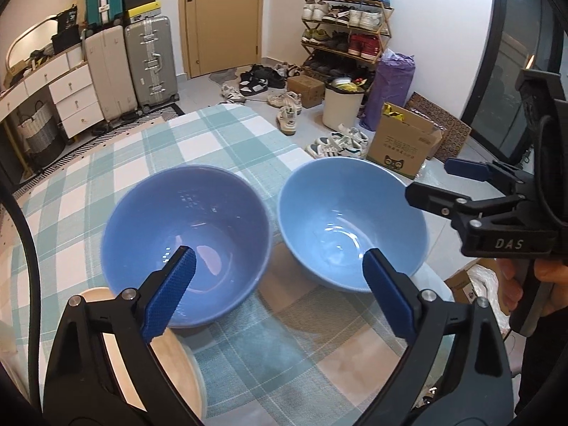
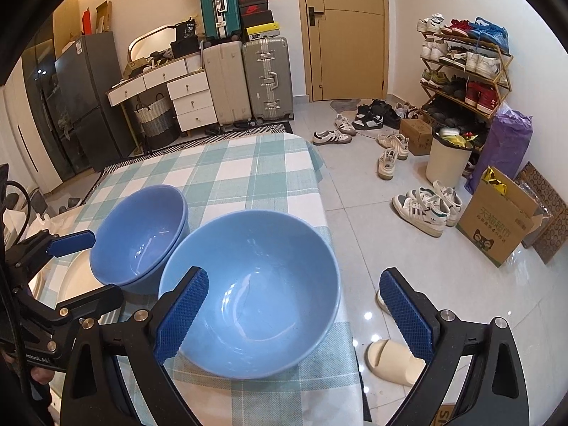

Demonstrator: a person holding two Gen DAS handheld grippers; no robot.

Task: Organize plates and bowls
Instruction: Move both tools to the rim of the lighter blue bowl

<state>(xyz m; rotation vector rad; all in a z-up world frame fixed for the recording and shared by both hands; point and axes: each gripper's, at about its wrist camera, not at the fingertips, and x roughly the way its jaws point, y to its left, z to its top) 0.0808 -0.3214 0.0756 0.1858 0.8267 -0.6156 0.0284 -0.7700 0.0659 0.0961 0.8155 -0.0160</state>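
Darker bowl (image 2: 138,238) holds another; lighter bowl (image 2: 248,294) empty.

A table (image 1: 213,135) fills the near part of the room. Two bowls stand on it side by side, close together; whether they touch cannot be told. The left bowl (image 1: 184,234) sits nested in another bowl, as the right wrist view shows. The right bowl (image 1: 351,220) stands near the table's right edge. A plate (image 1: 177,365) lies in front of the left bowl, at the near left.

Beyond the table, suitcases (image 2: 248,81) stand against the far wall, with a set of drawers (image 2: 188,96) to their left and a door (image 2: 348,32) to their right. A shoe rack (image 2: 465,71) stands along the right wall, shoes scattered on the floor before it. A cardboard box (image 2: 497,220) sits on the floor right of the table.
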